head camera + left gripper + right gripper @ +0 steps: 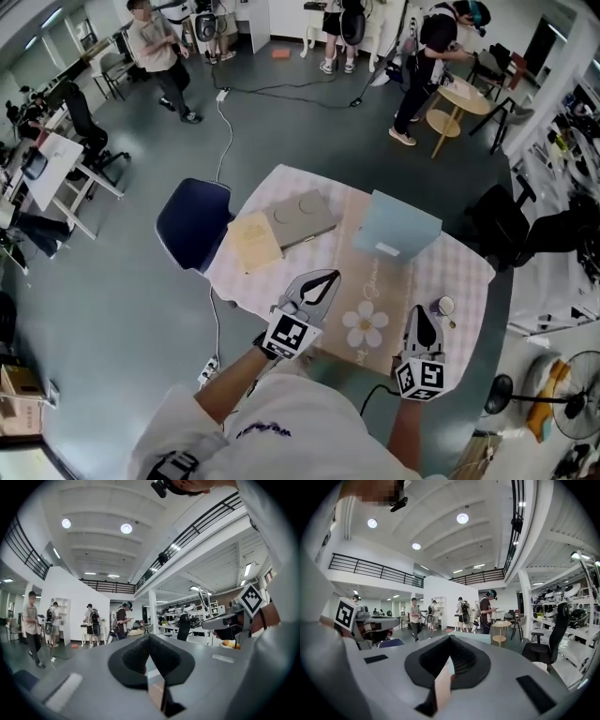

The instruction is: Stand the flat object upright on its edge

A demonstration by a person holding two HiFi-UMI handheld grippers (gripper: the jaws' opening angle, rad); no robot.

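Note:
A light blue flat panel stands raised on its lower edge at the far side of the checked table; its top edge shows in the right gripper view. A grey flat board and a beige one lie flat at the far left. My left gripper hovers over the near left of the table, shut and empty, jaws meeting at a point. My right gripper is at the near right, also shut with nothing in it. Both are short of the blue panel.
A tan runner with a white flower crosses the table. A small round cup sits by the right gripper. A dark blue chair stands at the table's left, a black chair at its right. Several people stand far off.

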